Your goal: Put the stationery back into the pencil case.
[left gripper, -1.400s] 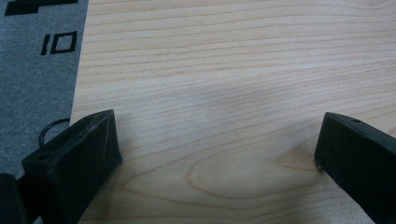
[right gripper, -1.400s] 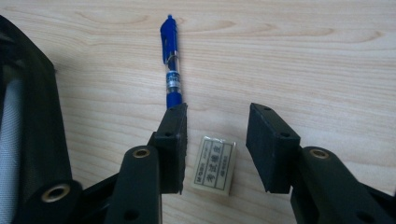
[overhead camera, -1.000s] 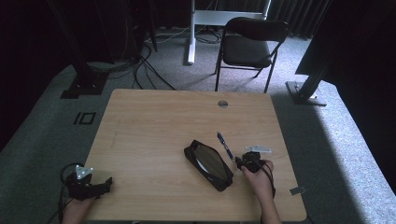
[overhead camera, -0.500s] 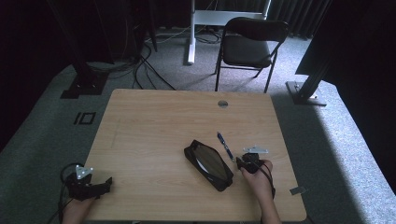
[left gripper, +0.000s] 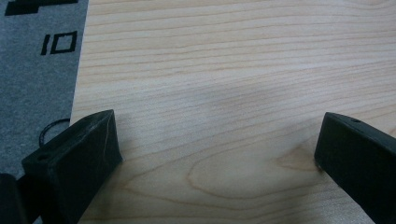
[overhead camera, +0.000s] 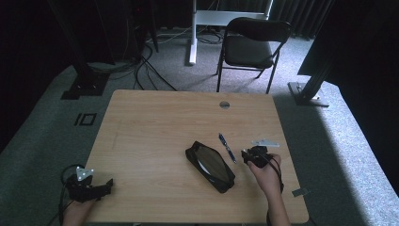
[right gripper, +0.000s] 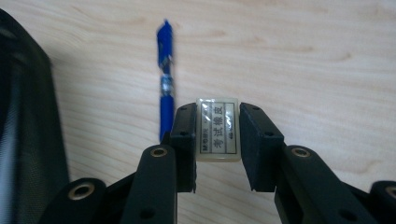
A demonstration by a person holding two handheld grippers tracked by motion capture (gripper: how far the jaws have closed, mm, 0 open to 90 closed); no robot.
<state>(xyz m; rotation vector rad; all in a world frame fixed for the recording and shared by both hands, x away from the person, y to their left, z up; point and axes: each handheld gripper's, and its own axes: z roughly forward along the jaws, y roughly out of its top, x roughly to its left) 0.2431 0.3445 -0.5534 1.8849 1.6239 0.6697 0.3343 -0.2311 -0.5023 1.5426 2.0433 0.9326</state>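
From the high view, a wooden table [overhead camera: 155, 122] carries a black pencil case [overhead camera: 210, 165] lying open on a diagonal, with a blue pen [overhead camera: 227, 147] just beside its upper right edge, the pen's long axis running roughly parallel to the case. The right gripper [overhead camera: 246, 156] sits just right of the pen and case — by far the nearer hand — while the left gripper [overhead camera: 107, 184] rests at the table's near left corner, well apart from everything. In the left gripper view, its two black jaws stand spread wide over bare wood, gripping nothing. In the right gripper view, the jaws are clamped on a small white eraser [right gripper: 217, 130], held upright between them with its long axis pointing away from the camera; its label bears printed Chinese characters, too small to read with confidence. The pen lies just to the left of the jaws, and the dark case further left — so the eraser's likely destination lies leftward.
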